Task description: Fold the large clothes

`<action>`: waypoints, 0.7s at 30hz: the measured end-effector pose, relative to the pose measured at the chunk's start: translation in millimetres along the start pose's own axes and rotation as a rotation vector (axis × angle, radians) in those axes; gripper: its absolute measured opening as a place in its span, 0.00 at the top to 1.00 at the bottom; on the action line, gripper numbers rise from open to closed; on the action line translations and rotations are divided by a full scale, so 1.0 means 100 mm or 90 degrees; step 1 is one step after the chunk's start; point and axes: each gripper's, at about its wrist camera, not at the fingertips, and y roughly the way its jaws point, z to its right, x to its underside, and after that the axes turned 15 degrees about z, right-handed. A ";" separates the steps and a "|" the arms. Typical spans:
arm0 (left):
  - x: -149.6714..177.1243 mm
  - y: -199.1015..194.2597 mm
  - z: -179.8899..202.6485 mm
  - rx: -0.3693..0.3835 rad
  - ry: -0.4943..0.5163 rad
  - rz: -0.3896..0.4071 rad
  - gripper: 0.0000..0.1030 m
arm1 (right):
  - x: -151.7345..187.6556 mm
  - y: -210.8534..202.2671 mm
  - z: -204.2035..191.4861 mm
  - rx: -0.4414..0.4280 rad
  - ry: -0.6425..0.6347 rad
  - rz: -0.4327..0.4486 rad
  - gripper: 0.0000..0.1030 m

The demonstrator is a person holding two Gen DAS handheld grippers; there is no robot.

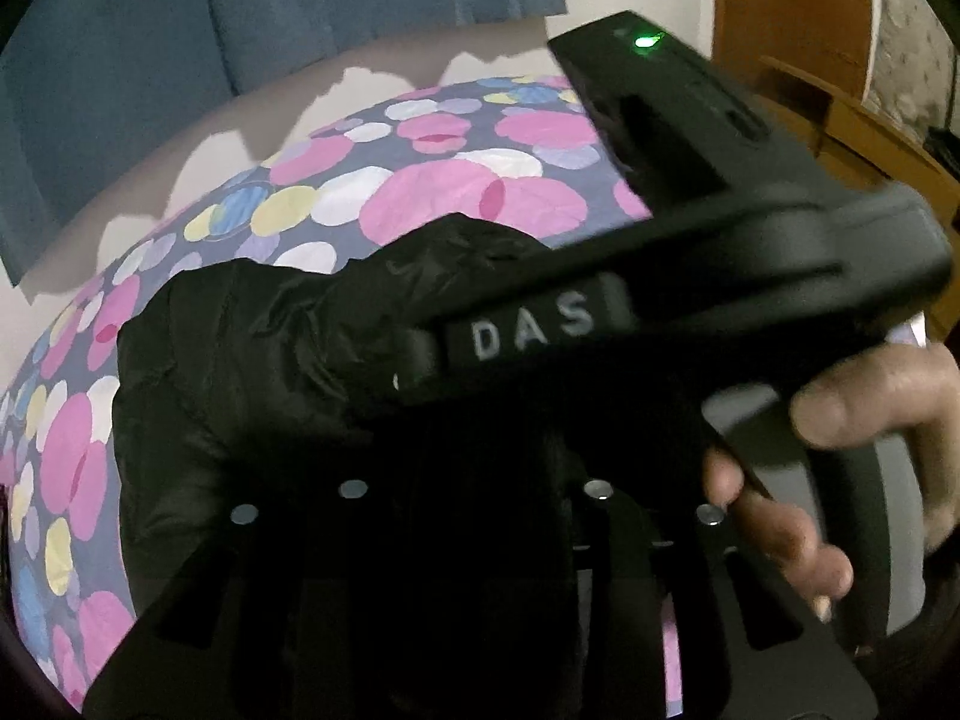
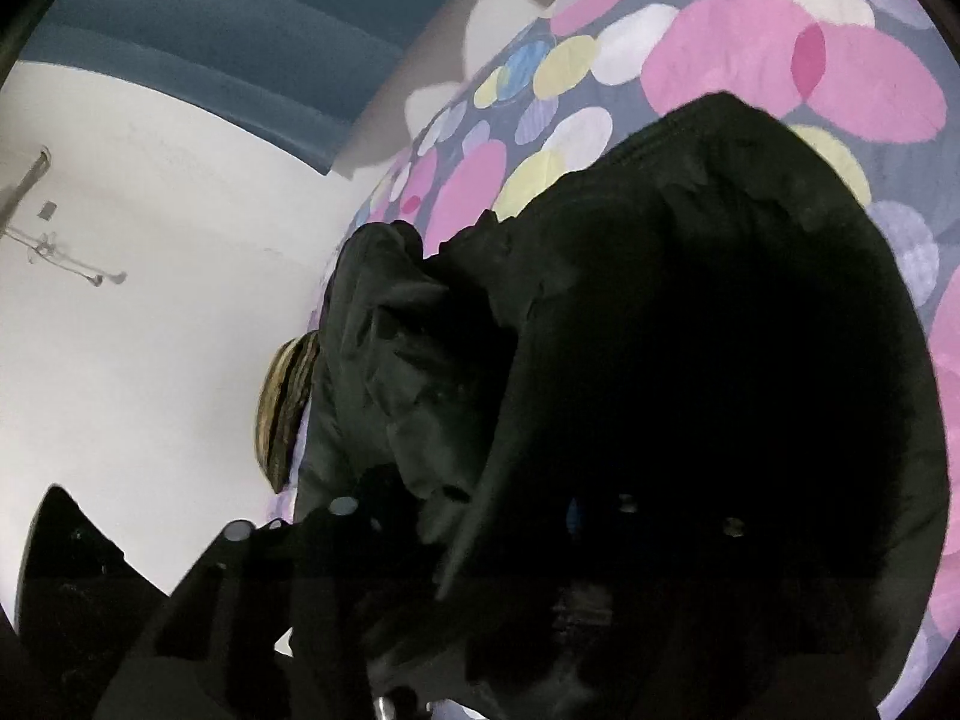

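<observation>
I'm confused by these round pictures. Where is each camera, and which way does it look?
Left wrist: sits on the left gripper, looks across the black jacket on the spotted bedsheet; the right gripper and a hand cross in front.
Right wrist: sits on the right gripper, looks over the jacket toward a white wall; only its own dark fingers show.
Both share the jacket, bedsheet and blue curtain.

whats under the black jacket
The black puffy jacket lies on a bedsheet printed with pink, white and yellow circles. Whatever sits directly beneath the jacket is covered, so I cannot tell.
</observation>
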 end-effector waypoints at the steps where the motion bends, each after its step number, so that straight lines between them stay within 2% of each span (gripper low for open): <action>1: 0.01 -0.02 0.02 0.009 0.001 0.003 0.64 | 0.00 0.00 0.01 0.000 -0.001 -0.003 0.67; 5: 0.04 -0.20 0.16 0.041 0.026 0.022 0.52 | 0.01 0.01 0.03 0.003 -0.005 -0.007 0.69; 8: 0.09 -0.43 0.21 0.068 0.036 0.042 0.51 | 0.02 -0.03 0.04 0.002 -0.003 -0.009 0.70; 11: 0.15 -0.75 0.10 0.119 -0.014 0.063 0.49 | 0.02 -0.03 0.03 0.003 -0.008 -0.009 0.70; 15: 0.26 -1.15 -0.28 0.149 -0.119 0.103 0.43 | 0.02 -0.05 0.04 0.000 -0.005 -0.009 0.70; 18: 0.37 -1.35 -0.73 0.142 -0.211 0.139 0.37 | 0.03 -0.05 0.05 0.000 -0.005 -0.009 0.70; 21: 0.58 -1.40 -1.26 0.062 -0.285 0.178 0.31 | 0.04 -0.06 0.05 0.001 -0.006 -0.010 0.70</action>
